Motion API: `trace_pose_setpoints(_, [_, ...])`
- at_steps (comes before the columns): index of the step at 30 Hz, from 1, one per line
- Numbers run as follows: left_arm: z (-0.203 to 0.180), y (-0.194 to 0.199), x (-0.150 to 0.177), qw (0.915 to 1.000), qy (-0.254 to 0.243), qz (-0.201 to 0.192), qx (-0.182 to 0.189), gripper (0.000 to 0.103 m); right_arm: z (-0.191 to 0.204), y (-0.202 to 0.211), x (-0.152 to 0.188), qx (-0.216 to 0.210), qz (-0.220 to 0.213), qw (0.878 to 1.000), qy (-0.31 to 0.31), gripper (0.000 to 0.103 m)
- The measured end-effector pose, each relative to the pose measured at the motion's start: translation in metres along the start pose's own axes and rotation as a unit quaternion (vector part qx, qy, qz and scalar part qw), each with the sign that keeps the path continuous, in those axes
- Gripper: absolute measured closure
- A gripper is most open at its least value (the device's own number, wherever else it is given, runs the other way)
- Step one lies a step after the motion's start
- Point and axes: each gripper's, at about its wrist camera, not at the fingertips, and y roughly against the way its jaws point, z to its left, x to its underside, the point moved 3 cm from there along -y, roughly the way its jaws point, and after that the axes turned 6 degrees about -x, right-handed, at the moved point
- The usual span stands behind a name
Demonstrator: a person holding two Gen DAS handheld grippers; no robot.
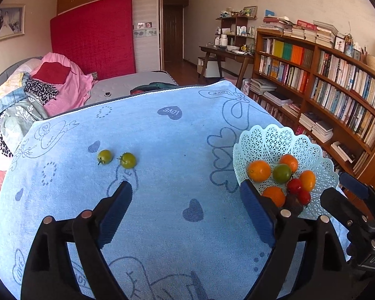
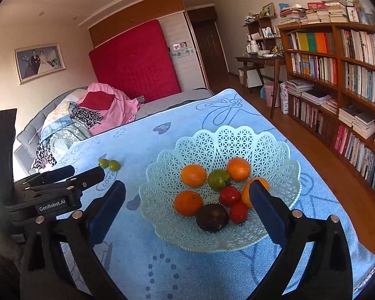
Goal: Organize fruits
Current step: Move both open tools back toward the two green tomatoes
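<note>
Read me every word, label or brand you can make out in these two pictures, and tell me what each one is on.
"GenRobot.AI": white label on the left tool.
"LOVE": dark heart printed on the blue cloth, upside down from here.
"LOVE": oval print on the cloth near the green tomatoes.
"DAS": partial label on the right tool.
Book spines: too small to read.

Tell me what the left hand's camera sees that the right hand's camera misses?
Only the left view shows the LOVE heart printed on the cloth clearly, and both small green fruits close up. Only the right view shows the dark brown fruit whole, the pink bin and the wooden floor beside the table. Both show the lattice basket of oranges, the blue cloth, the bookshelf, and open, empty jaws.
</note>
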Motion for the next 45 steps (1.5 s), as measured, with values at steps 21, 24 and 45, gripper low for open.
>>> trace_pose_setpoints(21, [0.098,0.000,0.013,0.9937,0.049,-0.002,-0.101,0.015,0.062,-0.035,-0.019,0.023,-0.012,0.998,0.062,0.003])
trace_pose_setpoints(24, [0.108,-0.001,0.015,0.9920,0.048,-0.003,-0.117,0.015,0.070,-0.044,-0.021,0.018,-0.010,0.998,0.059,0.003])
trace_pose_setpoints(45, [0.172,-0.029,0.025,0.9838,0.068,0.023,-0.164,0.015,0.147,-0.201,-0.002,-0.052,0.155,0.978,0.130,0.003])
